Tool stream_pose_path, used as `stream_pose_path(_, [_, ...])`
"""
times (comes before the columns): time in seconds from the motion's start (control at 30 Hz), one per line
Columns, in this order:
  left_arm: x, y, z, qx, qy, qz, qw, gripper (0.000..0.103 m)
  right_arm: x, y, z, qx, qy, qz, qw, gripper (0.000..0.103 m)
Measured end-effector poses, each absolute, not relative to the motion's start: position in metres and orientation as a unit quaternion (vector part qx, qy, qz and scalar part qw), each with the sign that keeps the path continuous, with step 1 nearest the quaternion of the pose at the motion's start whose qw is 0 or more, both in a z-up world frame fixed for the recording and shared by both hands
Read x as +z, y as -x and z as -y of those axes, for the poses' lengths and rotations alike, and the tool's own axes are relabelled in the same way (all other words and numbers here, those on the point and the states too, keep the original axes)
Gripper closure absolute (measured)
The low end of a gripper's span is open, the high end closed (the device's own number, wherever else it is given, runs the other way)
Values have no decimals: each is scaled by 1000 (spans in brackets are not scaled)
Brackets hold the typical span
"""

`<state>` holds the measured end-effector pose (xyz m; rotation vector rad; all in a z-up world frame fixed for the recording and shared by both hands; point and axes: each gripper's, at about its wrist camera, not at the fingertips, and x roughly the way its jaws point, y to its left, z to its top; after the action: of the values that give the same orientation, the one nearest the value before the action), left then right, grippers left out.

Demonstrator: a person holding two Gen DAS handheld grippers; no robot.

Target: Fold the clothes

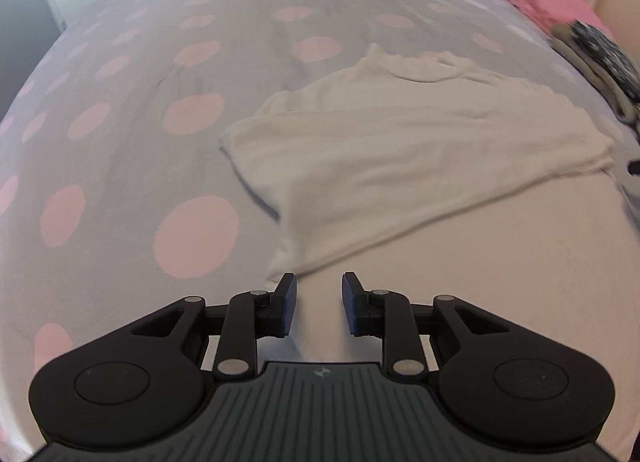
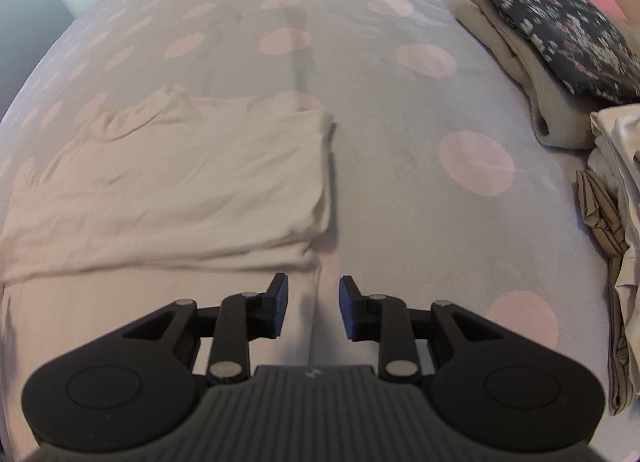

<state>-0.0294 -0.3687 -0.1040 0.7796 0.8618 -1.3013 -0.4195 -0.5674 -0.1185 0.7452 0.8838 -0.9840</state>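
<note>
Cream, soft, thin knit top (image 1: 400,149) is lying half-folded on the grey pink-dotted bedspread (image 1: 160,61); left gripper (image 1: 319,304) and right gripper (image 2: 313,308) fingers are hovering parted, empty, over its near corners, the likeliest holds for limp, light cloth

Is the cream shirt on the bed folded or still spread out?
Partly folded: the cream shirt has its top half doubled over, a fold edge showing; its lower part lies flat on the bedspread.

No words, numbers or brand names can be read anywhere. The only sign is a small pale emblem moulded into the ribbed grey plate behind each tool's fingers: star-like on the left tool (image 1: 319,304), too blurred on the right tool (image 2: 312,309) to make out.
</note>
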Motion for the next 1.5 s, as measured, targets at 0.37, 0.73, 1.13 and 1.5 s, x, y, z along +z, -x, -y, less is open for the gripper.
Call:
stream_pose_path(0.37, [-94, 139, 287, -661, -405, -292, 559, 80, -108, 401, 411, -286, -184, -458, 821, 65])
stream_pose_path(0.73, [-116, 221, 199, -702, -500, -207, 463, 61, -129, 391, 286, -110, -25, -535, 837, 65])
stream_pose_path(1.13, [-167, 262, 129, -668, -646, -76, 361, 51, -175, 396, 226, -32, 127, -612, 780, 44])
stream_pose_path(1.5, [-159, 239, 149, -628, -647, -137, 409, 97, -157, 399, 263, -65, 42, -600, 796, 95])
